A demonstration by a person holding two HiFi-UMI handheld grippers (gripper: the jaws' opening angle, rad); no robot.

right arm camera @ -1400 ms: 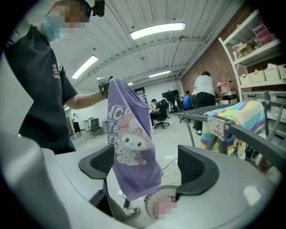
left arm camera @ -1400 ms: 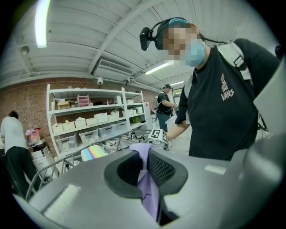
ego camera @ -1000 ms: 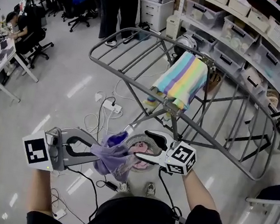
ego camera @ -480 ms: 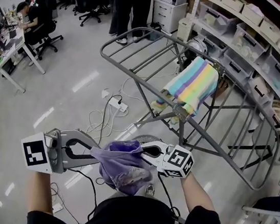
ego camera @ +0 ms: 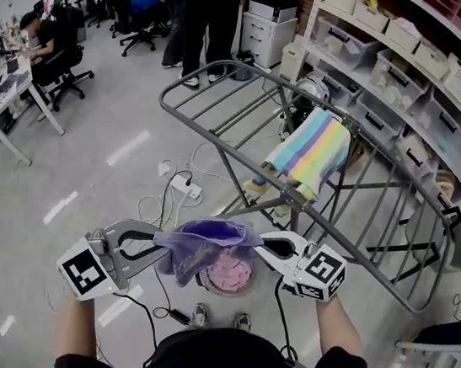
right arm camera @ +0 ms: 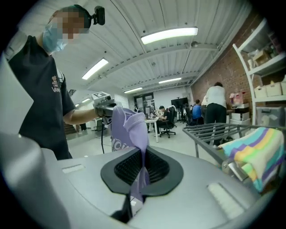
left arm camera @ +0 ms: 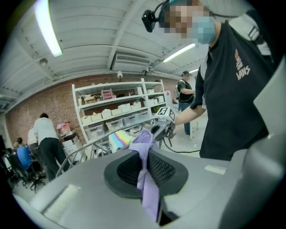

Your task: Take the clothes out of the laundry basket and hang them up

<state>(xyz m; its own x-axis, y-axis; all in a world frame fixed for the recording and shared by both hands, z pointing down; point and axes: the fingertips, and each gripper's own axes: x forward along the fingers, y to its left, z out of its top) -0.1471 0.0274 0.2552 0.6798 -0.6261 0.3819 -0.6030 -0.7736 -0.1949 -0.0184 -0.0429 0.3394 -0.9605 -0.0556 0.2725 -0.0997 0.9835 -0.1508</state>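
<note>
Where a second ago the right tongs (ego camera: 261,247) were gaping beside the purple garment (ego camera: 205,242), they are now clamping its edge, and the cloth is stretching higher and flatter, uncovering the pink laundry basket (ego camera: 231,276) below. The left tongs (ego camera: 160,248) are pinching the opposite edge. Both forearms are reaching forward at lower centre, tongs pointing inward toward each other, near the drying rack (ego camera: 164,100).
</note>
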